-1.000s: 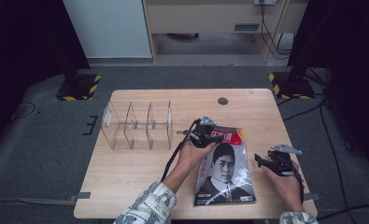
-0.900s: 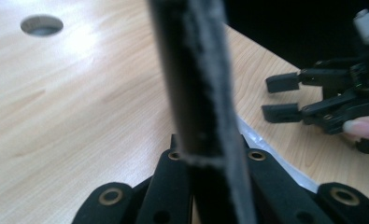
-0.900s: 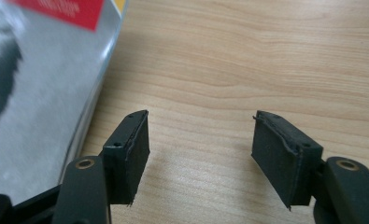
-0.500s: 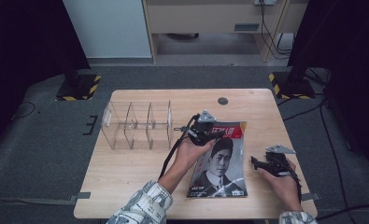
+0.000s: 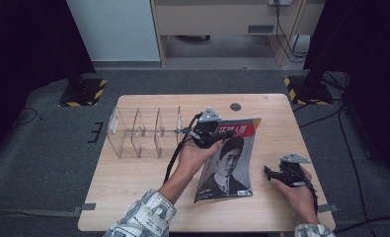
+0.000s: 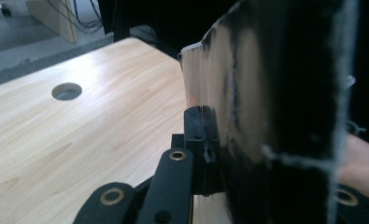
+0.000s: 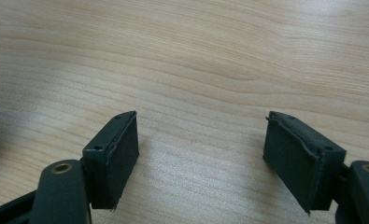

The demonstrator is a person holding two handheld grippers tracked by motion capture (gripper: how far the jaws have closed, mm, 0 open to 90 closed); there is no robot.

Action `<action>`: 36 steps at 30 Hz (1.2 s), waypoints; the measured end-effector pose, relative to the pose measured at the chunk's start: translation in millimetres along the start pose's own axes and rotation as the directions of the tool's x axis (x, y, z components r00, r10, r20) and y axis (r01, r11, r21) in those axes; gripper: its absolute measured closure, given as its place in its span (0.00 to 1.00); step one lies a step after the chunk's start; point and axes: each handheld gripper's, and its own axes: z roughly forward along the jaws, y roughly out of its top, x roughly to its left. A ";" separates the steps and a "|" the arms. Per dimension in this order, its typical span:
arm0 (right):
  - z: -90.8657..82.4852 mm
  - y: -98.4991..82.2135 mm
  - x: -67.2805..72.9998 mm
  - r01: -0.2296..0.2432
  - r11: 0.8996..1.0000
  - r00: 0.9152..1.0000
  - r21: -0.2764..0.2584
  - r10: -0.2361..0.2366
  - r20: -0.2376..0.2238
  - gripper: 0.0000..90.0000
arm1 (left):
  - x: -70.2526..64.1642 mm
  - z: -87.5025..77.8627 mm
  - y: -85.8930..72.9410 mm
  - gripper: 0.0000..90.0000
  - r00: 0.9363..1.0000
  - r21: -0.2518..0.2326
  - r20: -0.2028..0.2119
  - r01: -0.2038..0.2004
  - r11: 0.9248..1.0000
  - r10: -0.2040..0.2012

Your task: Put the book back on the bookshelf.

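Note:
A magazine with a portrait cover and a red title band stands tilted on its lower edge in the middle of the wooden table. My left gripper is shut on its top left corner and holds that end raised. In the left gripper view the magazine's dark edge runs up beside the closed jaws. My right gripper rests low over the table to the right of the magazine; its jaws have just been opening and stand wide apart with bare wood between the pads.
A clear acrylic rack with several upright dividers stands at the table's left, just left of my left gripper. A round cable hole lies near the far edge. Grey floor surrounds the table.
The left gripper has lifted the magazine's top end, so the magazine went from lying flat to standing tilted. The right gripper let go of its right edge and stayed put.

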 end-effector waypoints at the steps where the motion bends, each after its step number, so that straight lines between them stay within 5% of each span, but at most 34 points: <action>1: 0.0 0.0 -0.1 0.000 1.000 1.000 0.001 0.000 -0.001 0.29 | 0.2 -3.2 1.7 0.96 1.000 -0.007 -0.001 -0.001 1.000 0.001; 6: -0.1 0.1 -0.1 0.006 1.000 1.000 0.002 -0.006 -0.002 0.29 | 2.3 -18.6 9.7 0.96 0.999 -0.030 0.004 0.036 0.999 -0.036; 17: 0.3 0.2 1.5 -0.005 1.000 1.000 -0.001 0.005 -0.001 0.29 | 0.8 -46.9 23.5 0.96 1.000 -0.078 -0.002 0.010 0.997 -0.010; 36: 0.4 0.2 2.9 0.010 1.000 1.000 0.003 -0.010 -0.010 0.28 | -1.3 -74.5 18.3 0.96 1.000 -0.095 0.001 -0.002 0.995 0.002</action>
